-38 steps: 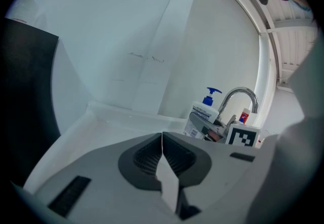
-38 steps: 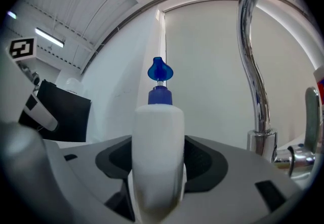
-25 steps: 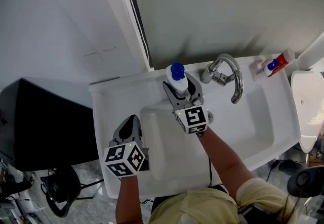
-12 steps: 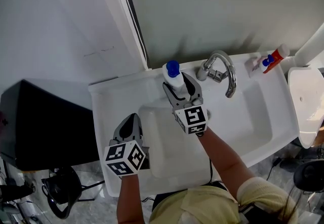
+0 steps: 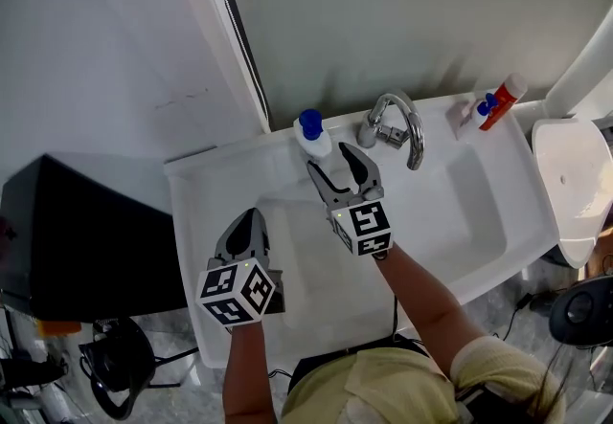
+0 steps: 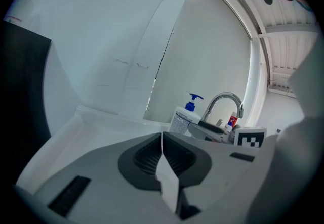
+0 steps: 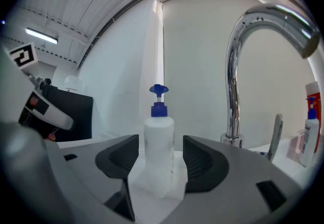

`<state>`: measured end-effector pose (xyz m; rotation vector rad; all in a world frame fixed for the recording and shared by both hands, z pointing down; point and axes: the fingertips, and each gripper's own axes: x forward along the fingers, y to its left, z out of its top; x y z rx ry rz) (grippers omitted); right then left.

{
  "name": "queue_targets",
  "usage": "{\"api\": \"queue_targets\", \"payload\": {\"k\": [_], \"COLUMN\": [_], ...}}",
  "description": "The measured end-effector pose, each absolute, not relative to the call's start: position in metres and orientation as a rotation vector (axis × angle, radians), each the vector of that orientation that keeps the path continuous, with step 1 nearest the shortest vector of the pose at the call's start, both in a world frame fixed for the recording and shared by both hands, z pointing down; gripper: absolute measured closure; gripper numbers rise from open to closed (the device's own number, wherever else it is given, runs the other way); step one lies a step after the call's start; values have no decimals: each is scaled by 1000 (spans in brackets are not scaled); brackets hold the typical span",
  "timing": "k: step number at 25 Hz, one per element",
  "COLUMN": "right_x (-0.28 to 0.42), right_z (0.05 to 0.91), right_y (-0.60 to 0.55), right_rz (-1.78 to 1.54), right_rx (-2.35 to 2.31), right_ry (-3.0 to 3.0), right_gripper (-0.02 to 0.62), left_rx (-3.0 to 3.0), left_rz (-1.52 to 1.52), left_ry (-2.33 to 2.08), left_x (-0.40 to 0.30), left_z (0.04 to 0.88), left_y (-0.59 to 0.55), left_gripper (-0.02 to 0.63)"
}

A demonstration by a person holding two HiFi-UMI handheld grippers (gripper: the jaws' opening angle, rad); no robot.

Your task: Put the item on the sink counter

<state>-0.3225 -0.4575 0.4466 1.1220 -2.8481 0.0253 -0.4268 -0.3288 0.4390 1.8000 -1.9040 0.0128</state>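
A glossy white sink tabletop point(image 5: 206, 178) meets a matt grey wall. Left of the curved chrome tap point(image 5: 395, 116), a white pump bottle point(image 5: 311, 137) with a blue top stands on it. The right gripper point(image 5: 329, 157) is spread, with the bottle just beyond its tips. The left gripper point(image 5: 250, 221), further left of the tap, is pressed together and empty. The bottle's label is too small to read

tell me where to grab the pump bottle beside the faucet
Grip the pump bottle by its white body, below the blue pump, level from the basin side, as the open right gripper faces it. It stands upright by the wall; the neck is thin.
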Motion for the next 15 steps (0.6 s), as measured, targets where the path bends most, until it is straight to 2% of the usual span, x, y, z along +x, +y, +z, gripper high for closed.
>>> {"api": "queue_targets", "payload": {"k": [15], "right_x": [-291], "right_z": [409], "right_y": [-411], "right_rz": [98], "right_rx": [1090], "right_ry": [-2889], "right_gripper": [316], "left_rx": [1853], "left_rz": [-73], "left_ry": [-1926], "left_x": [-413], "left_z": [412], "left_y": [-301], "left_gripper": [568]}}
